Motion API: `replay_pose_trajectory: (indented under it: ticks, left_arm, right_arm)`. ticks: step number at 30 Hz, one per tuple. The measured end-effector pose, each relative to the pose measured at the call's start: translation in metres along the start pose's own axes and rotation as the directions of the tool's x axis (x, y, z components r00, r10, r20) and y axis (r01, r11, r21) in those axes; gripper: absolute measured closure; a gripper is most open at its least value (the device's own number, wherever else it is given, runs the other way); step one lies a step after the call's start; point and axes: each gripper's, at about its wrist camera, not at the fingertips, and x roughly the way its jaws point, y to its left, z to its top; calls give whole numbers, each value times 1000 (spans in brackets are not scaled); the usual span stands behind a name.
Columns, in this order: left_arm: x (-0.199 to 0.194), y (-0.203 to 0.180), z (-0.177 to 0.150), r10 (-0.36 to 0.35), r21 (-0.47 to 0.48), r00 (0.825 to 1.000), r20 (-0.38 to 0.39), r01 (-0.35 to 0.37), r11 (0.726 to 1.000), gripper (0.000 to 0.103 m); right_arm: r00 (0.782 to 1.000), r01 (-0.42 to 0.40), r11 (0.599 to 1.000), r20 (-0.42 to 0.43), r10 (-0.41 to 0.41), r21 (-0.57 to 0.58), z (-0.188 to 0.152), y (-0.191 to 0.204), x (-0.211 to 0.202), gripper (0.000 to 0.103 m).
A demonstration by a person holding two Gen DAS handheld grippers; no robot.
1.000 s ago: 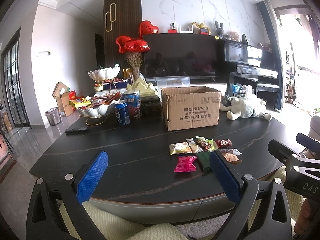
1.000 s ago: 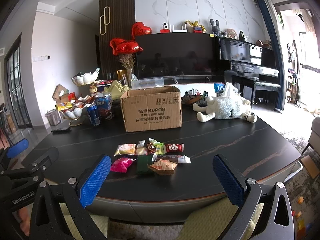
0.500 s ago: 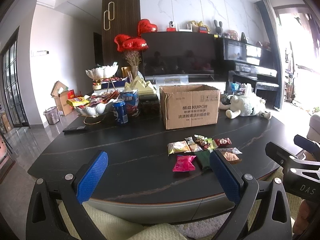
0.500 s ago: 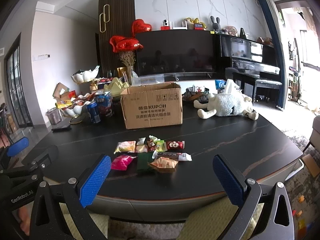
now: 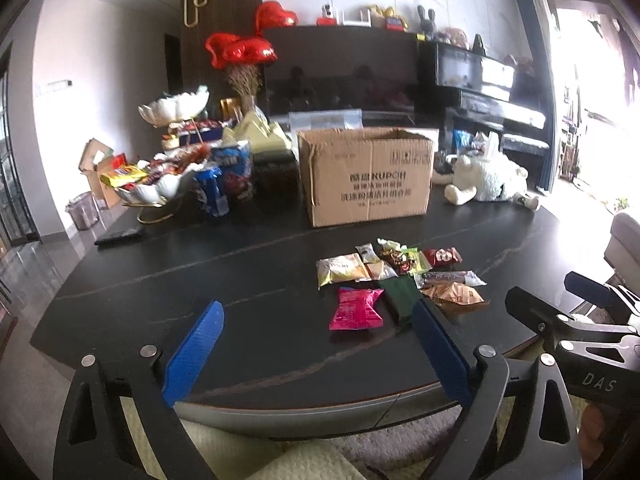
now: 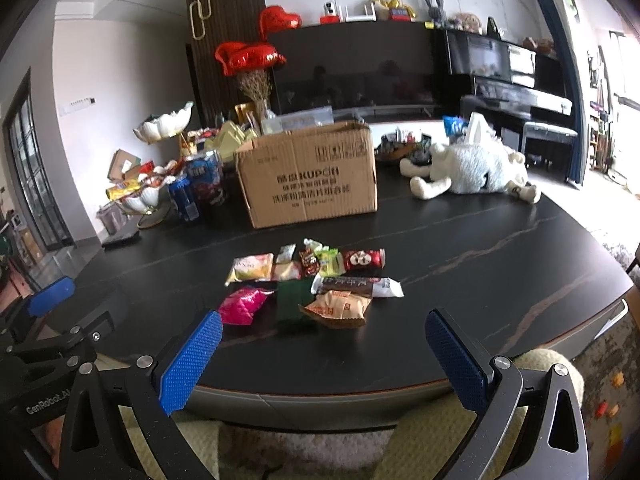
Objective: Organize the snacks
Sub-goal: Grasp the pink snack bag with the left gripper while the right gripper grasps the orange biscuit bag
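Nothing looks sorted yet. The snacks (image 6: pixel 308 284) all lie in a bunch mid-frame on the dark table (image 6: pixel 500 272), w/ the pink bag (image 5: pixel 354 308) nearest the front. The cardboard box (image 6: pixel 308 176) sits just behind them, top open; can't see inside it. The left gripper (image 5: pixel 316 350) is wide apart but starting to close, nothing between its jaws. The right gripper (image 6: pixel 320 360) is wide apart & empty too. So I'd say it's only the start: every pack's left to do.

The worktop (image 6: pixel 480 280) is dark, smooth stone with a soft sheen and pale veins. The box (image 6: pixel 308 176) is matt brown corrugated cardboard. The snack packets (image 6: pixel 316 284) are glossy, crinkled foil and plastic; the plush toy (image 6: pixel 476 172) is fuzzy white cloth.
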Motion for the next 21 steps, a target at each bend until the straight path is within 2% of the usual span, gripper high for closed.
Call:
replay_pose_trajectory:
  ticks: [5,10,21]
  left_arm:
    - [26,-5,7,-45,14,997,-60,46,999,11]
    - [57,-8,12,-85,21,988,-130,88,996,17]
    - [114,-11,11,-137,-26,956,-261,135,990,29]
  right_arm:
    - [999,6,1000,-34,-6,17,10,-6,23,1]
    - [994,-20,998,-105,26,66,20,-13,53,7]
    - [959,-25,982,-273,76,186,21,-25,115,21]
